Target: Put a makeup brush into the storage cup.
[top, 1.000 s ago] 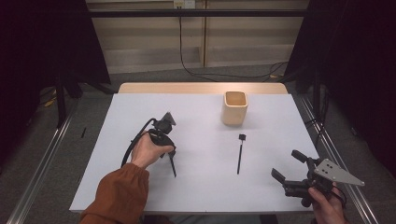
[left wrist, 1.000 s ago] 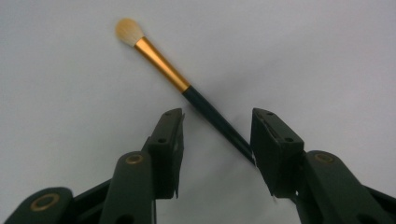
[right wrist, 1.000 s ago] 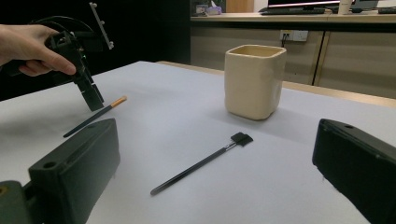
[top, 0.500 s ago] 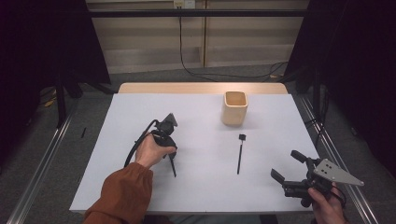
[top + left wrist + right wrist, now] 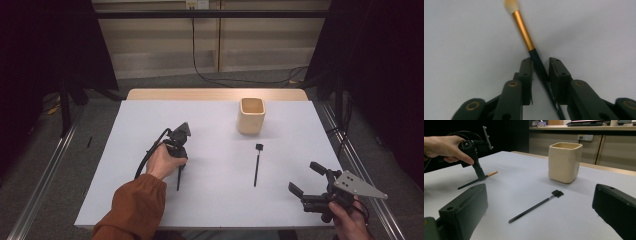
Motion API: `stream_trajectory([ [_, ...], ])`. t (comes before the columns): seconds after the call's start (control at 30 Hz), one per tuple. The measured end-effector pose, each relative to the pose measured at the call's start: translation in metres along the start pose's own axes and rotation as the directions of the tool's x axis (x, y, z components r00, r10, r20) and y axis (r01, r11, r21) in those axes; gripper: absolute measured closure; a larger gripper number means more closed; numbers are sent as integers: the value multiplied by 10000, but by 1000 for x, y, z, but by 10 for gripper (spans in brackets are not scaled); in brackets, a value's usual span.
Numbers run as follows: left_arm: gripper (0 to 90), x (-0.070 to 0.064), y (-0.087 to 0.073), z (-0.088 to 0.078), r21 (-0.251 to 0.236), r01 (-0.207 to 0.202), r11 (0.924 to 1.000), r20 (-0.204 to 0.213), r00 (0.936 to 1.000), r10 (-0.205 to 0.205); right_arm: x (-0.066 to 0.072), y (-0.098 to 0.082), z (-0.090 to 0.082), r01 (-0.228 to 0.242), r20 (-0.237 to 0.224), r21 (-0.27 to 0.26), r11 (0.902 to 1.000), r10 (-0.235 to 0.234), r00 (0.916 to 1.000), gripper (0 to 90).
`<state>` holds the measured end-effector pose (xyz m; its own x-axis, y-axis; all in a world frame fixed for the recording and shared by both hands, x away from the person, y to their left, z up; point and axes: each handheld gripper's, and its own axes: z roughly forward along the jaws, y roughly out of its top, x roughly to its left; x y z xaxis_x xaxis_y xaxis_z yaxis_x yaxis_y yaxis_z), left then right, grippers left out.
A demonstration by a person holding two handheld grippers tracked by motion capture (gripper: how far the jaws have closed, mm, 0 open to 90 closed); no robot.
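Left gripper (image 5: 178,167), left of centre in the high view, points down at the white tabletop (image 5: 215,125). Its jaws have just been closing, and the left gripper view shows them clenched on the dark handle of a makeup brush (image 5: 524,30) — pads either side of the shaft, just below the gold ferrule. The brush lies flat on the tabletop, pale tuft at the top edge of that view, handle tail running down between the jaws.

Handling, as a judgement: light, thin, stiff; the lacquered handle looks slick and round, so it may roll or pivot in the pinch. The present hold near the ferrule seems sound; the tuft is soft and best left untouched.

Right gripper (image 5: 306,186), lower right of the high view, sits released — jaws wide apart, nothing between them.

Around:
- Second brush (image 5: 257,165), black, flat-headed, lying right of centre, well apart from both grippers.
- Cream square cup (image 5: 251,115) standing upright beyond it, upper centre-right, mouth open.

Nothing lies between the held brush and the cup; the black brush lies nearer the front edge, somewhat to the side.
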<state>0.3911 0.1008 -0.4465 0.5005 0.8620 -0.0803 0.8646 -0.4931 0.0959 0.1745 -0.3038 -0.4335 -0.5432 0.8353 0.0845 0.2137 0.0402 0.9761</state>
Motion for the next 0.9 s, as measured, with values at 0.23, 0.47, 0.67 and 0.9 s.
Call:
stream_trajectory([
  [0.23,833,5,2,0,120,27,9999,173,9998,-29,0,0,1,43,43,72,10000,-43,10000,0],
  [0.47,837,15,-1,-2,-34,70,10000,843,9964,-67,0,0,1,7,26,87,10000,-7,10000,0],
  [0.67,838,18,-3,-3,-250,-94,9996,1069,9942,120,-1,0,1,-7,21,83,10000,6,10000,0],
  [0.9,838,20,-7,-11,-974,-110,9952,1321,9910,239,0,0,1,32,8,68,10000,-33,10000,0],
])
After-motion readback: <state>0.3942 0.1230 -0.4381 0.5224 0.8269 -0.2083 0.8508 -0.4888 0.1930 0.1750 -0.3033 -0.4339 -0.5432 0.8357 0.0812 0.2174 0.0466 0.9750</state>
